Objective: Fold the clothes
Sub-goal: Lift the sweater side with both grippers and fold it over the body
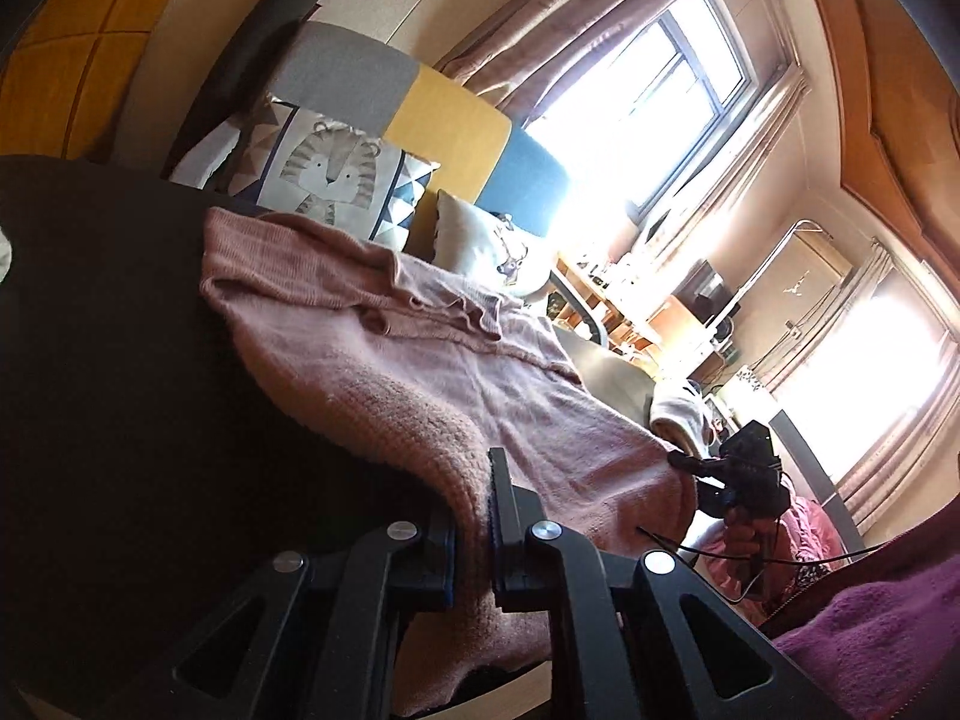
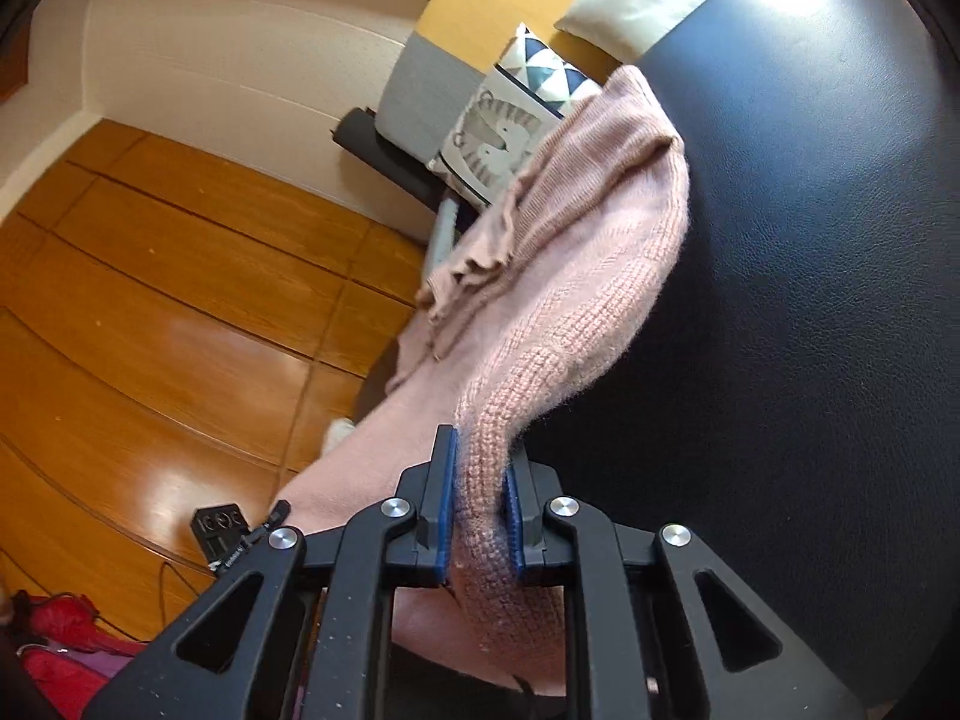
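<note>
pink sweater point(image 1: 420, 372) pinched inside both jaws

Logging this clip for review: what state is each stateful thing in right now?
Left hand-held gripper: shut on pink sweater.
Right hand-held gripper: shut on pink sweater.
Pink sweater: partly lifted, far end bunched on the dark sofa seat.
Curtains: drawn open.

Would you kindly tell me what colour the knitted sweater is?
Dusty pink knitted sweater, clearest in the right wrist view.
</note>
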Available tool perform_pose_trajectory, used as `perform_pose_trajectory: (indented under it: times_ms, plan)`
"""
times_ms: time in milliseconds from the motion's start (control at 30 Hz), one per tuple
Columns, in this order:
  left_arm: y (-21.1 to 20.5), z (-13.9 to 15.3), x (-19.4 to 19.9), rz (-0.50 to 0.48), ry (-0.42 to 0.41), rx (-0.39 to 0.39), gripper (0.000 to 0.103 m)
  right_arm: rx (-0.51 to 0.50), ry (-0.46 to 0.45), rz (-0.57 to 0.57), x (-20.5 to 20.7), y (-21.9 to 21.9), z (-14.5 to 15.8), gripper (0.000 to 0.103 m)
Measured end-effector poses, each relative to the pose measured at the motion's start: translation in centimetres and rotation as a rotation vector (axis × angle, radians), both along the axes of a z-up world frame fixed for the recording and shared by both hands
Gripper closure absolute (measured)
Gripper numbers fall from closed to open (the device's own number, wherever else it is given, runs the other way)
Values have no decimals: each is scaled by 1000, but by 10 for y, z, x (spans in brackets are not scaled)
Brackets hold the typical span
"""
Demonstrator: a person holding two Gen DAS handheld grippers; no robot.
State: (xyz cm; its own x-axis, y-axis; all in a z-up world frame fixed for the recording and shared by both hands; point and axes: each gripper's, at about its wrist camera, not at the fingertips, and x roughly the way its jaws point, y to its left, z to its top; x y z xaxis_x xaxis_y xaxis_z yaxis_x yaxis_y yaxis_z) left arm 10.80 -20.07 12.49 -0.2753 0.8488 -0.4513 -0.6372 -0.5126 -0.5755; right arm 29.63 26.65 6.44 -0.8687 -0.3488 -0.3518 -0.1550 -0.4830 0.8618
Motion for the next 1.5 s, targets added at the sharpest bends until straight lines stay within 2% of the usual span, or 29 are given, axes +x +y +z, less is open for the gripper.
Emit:
perform_pose_trajectory:
  times_ms: [100, 167, 233, 267, 400, 433, 467, 533, 567, 667, 733, 833, 900, 933, 967, 1033, 1267, 1500]
  plan:
    - [-6, 15, 4, 5, 4, 56, 97, 2, 24, -8, 13, 1, 12, 92]
    - [-9, 22, 6, 6, 9, 83, 97, 39, 8, 3, 18, -3, 17, 92]
    - [-11, 27, 9, 6, 15, 101, 96, 83, -44, -11, 20, -5, 14, 91]
    - [-11, 28, 10, 7, 18, 98, 96, 72, -66, -14, 21, -2, 7, 91]
    - [-11, 16, 7, 8, -16, 82, 96, 99, -206, -51, 20, 5, -20, 83]
    - [-10, 11, 7, 9, -25, 73, 96, 121, -234, -46, 20, 5, -24, 78]
    - [-10, 7, 7, 12, -32, 59, 96, 159, -265, -43, 19, 3, -25, 64]
    - [-11, -2, 7, 20, -55, 44, 96, 256, -320, -38, 21, -1, -27, 52]
    - [-12, -6, 7, 25, -71, 43, 96, 296, -339, -25, 22, -4, -27, 51]
    - [-16, -12, 9, 31, -85, 43, 96, 324, -348, 43, 32, -11, -34, 48]
    - [-18, -14, 11, 34, -92, 44, 96, 340, -321, 81, 33, -19, -36, 40]
    - [-21, -18, 14, 39, -102, 45, 96, 343, -276, 161, 25, -41, -39, 38]
    - [-23, -20, 16, 42, -109, 46, 96, 433, -279, 168, 22, -60, -38, 40]
    - [-23, -20, 17, 42, -108, 43, 96, 468, -292, 159, 20, -66, -38, 58]
    - [-21, -20, 17, 41, -105, 39, 96, 460, -303, 161, 17, -68, -40, 94]
    - [-20, -19, 16, 38, -104, 36, 96, 361, -296, 172, 16, -64, -46, 93]
    - [-27, -10, 22, 39, -87, 55, 96, 221, -38, 173, 46, -54, -19, 93]
    - [-46, 7, 32, 57, -108, 154, 96, 194, 131, 217, 68, -57, 26, 93]
